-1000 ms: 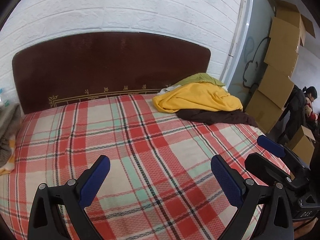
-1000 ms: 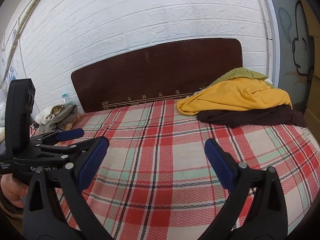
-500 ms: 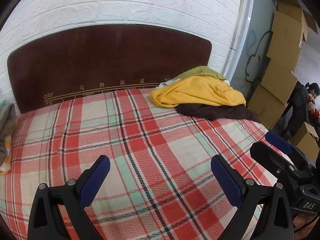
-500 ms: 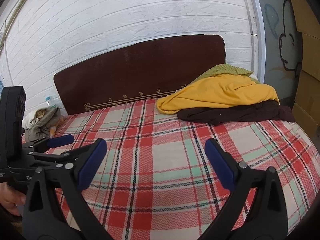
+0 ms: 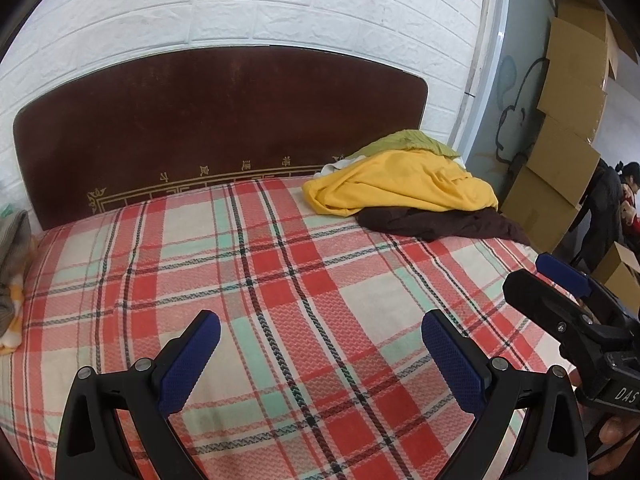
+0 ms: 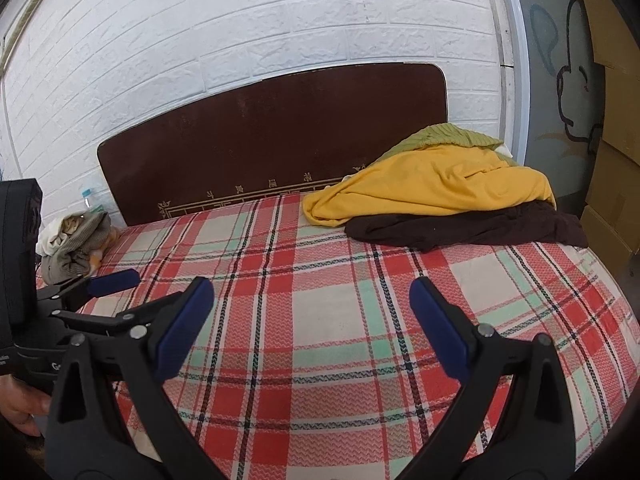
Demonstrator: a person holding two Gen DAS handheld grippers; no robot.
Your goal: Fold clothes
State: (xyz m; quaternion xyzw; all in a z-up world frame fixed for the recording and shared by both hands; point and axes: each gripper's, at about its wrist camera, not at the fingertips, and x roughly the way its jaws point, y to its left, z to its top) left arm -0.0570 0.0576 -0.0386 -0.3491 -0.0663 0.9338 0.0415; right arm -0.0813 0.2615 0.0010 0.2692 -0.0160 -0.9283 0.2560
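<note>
On the far left a crumpled grey bundle (image 6: 78, 246) slumps by the edge of the bed (image 6: 332, 312), soft and shapeless, whether it belongs to the job I cannot tell; the left gripper (image 5: 320, 354) hangs over the plaid cover with its blue pads spread wide and nothing between them; the right gripper (image 6: 312, 312) hovers the same way, released and empty, well short of the clothes; moving right, the pile sits at the far right corner against the headboard (image 6: 276, 136); a yellow top (image 6: 432, 188) lies rumpled on top, light and limp by the look of it, likely to sag and drape when lifted, so a hem or shoulder edge near its front left fold seems the best place to pinch; beneath it a dark brown garment (image 6: 468, 230) spreads flat towards the bed's right edge, thin and floppy, easiest to take by its loose front margin; behind them a green piece (image 6: 452, 134) peeks out, ribbed, mostly hidden; none of these lies folded.
</note>
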